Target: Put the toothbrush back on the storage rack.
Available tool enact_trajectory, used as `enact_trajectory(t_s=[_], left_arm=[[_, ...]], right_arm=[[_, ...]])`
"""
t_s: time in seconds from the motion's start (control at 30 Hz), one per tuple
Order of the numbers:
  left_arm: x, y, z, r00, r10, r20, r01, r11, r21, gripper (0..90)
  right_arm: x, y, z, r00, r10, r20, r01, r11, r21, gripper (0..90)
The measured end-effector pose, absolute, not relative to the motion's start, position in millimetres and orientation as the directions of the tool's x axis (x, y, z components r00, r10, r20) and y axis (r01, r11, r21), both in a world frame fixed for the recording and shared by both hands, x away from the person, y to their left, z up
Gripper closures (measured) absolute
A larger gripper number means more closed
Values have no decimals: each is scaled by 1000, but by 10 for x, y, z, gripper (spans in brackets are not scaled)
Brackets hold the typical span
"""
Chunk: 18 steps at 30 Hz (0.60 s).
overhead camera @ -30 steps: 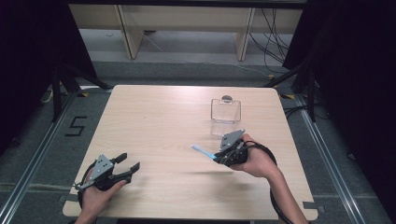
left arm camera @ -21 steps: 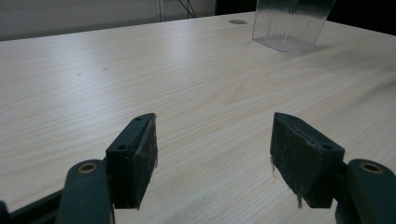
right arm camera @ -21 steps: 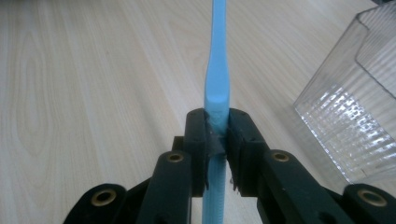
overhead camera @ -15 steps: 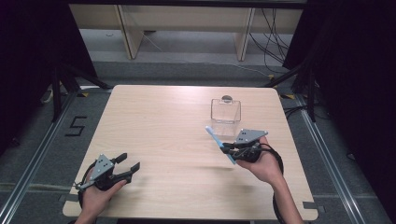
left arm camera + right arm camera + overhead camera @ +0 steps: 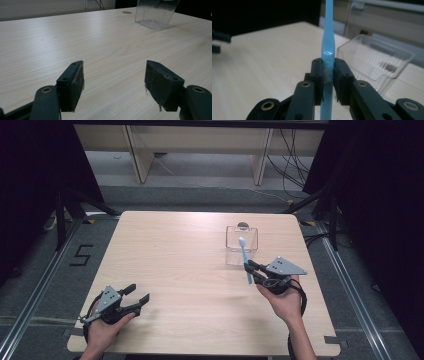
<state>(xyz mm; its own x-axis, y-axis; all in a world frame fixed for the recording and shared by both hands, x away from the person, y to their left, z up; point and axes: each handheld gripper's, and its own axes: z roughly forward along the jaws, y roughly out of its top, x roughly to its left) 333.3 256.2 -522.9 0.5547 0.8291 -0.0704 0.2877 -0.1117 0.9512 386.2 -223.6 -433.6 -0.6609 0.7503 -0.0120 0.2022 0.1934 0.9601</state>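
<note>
- Left gripper (image 5: pixel 136 299): unmoved since the earlier frame, jaws spread over bare woodgrain table (image 5: pixel 175 260).
- Right gripper (image 5: pixel 250 268): shifted toward the ribbed clear plastic container (image 5: pixel 241 245), pinching a slim blue toothbrush (image 5: pixel 245 257) whose head now overlaps the container just ahead.

text: "5" | on: floor (image 5: pixel 80 256) | left of table (image 5: pixel 165 240)

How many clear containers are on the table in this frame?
1. The clear ribbed container stands near the table's far right edge, just beyond the blue toothbrush held in the right gripper. Nothing seems to hide another.
</note>
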Motion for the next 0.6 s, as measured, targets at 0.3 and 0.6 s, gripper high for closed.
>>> enact_trajectory(t_s=[0.3, 0.6], left_arm=[[3336, 2557, -5230, 552, 831, -69, 288, -112, 951, 314], [3334, 2559, -5228, 551, 832, -69, 290, -113, 950, 314]], right_arm=[[3868, -2417, -4248, -546, 837, 23, 118, 49, 992, 792], [3955, -2443, -4158, -503, 863, 43, 65, -11, 998, 792]])
